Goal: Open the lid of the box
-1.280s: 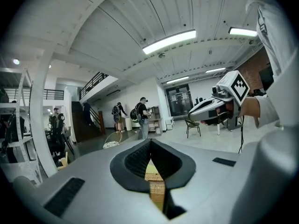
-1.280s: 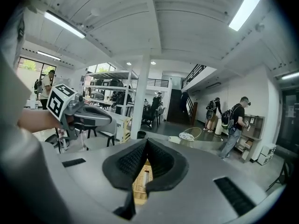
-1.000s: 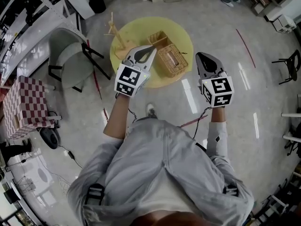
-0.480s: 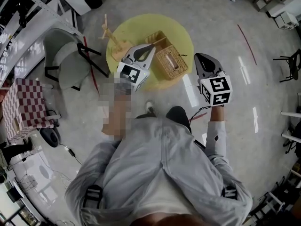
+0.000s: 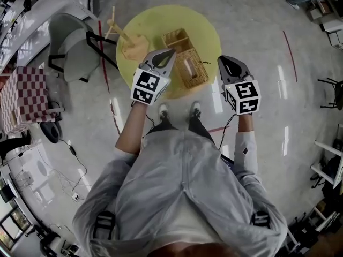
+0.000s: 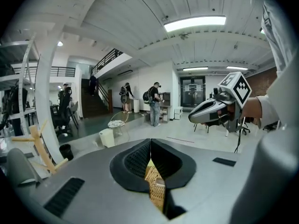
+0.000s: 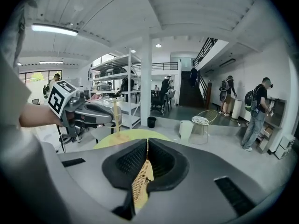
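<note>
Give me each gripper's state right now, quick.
Left grey two-jaw gripper: closed, holding nothing.
Right grey two-jaw gripper: closed, holding nothing.

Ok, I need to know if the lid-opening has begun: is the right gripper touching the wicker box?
Apart. In the head view a strip of the yellow table shows between the right gripper and the wicker box.

No words or numbers are readable anywhere; the cubes (image 5: 147, 87) carry only square black-and-white markers (no letters).
</note>
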### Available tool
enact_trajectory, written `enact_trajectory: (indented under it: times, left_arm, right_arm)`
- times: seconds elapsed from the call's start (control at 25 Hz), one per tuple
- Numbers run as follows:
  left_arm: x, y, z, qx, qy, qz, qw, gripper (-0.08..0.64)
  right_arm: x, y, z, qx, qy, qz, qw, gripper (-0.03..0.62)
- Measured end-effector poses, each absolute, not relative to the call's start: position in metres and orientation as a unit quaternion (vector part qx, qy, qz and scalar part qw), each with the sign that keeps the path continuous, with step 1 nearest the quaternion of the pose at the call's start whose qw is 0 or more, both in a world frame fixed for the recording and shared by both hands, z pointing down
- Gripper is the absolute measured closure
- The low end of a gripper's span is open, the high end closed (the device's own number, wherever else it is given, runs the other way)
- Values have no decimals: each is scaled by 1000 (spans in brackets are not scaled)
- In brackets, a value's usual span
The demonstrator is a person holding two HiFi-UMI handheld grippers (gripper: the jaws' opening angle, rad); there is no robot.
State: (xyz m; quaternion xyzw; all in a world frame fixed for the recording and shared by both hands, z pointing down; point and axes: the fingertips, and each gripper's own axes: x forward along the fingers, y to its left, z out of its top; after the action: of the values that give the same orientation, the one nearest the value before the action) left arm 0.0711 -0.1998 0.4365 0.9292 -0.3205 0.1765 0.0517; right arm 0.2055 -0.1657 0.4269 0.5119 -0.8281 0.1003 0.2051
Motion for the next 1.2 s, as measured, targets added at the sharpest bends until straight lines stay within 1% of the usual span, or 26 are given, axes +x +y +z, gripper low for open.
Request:
enact_trajectory:
  times: [0.28,0.44,0.84,0.96,1.2]
  left_arm:
    - [82,-210,486,907,-354,208,97,531]
    - [85,-213,505,895,-372,222,112,531]
    - [83,-202,553,861,-419,246,149,531]
    - [84,-196,564,852,-430,253,159,531]
    - [76,-179,583,839,-443,263,175,531]
  right_arm:
    - [222,-194,486,468,-844,135,225,541]
    - [225,-197,522,435,-851,161,246,522]
    - [229,-197,608,360,-861,206,295,505]
    - [227,-193,626,330,-865,210,315,491]
    - [218,-189,656,297,-865,215,342,489]
